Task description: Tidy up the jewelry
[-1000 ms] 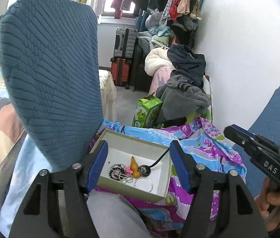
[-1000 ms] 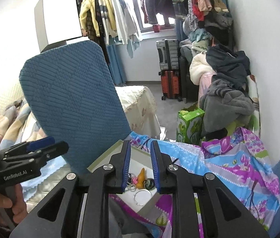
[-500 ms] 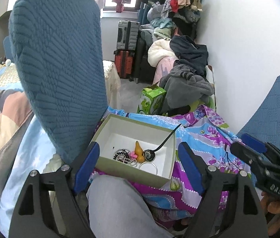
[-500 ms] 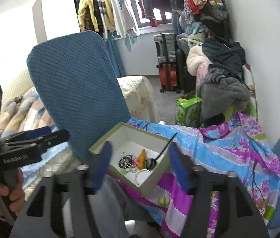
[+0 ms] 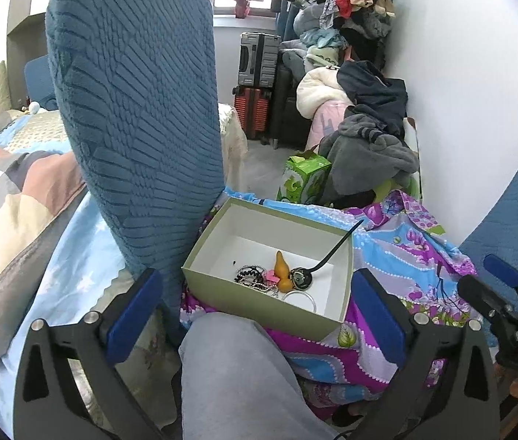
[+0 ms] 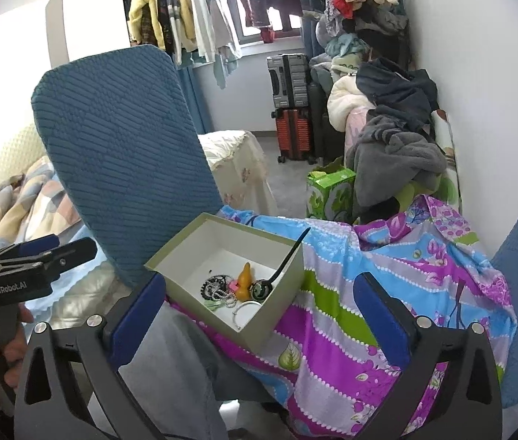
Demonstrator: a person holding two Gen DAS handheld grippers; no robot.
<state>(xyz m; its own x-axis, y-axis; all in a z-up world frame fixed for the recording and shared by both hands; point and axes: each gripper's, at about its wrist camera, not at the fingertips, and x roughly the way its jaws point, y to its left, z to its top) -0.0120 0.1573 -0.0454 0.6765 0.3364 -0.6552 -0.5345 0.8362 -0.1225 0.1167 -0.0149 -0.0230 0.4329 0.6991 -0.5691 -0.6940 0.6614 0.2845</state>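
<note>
An open olive-green box (image 5: 218, 245) with a white inside sits on a colourful cloth (image 5: 405, 256). In it lie a heap of jewelry: an orange pendant (image 5: 281, 266), a dark beaded bracelet (image 5: 248, 274), a round black pendant on a black cord (image 5: 301, 278) and a silver bangle (image 5: 301, 297). My left gripper (image 5: 255, 311) is open wide, in front of and above the box. My right gripper (image 6: 259, 315) is open wide too, with the box (image 6: 281, 293) and its jewelry (image 6: 229, 289) between its fingers in view.
A blue chair back (image 5: 134, 110) stands just left of the box. A grey trouser knee (image 5: 237, 366) lies in front. A bed (image 5: 10, 183) is on the left; suitcases (image 5: 257, 84), a green carton (image 5: 304, 179) and piled clothes (image 5: 365, 139) stand behind.
Both grippers have opened wide; the right one was nearly shut a second ago. Both have drawn back a little, so the box shows more fully.
</note>
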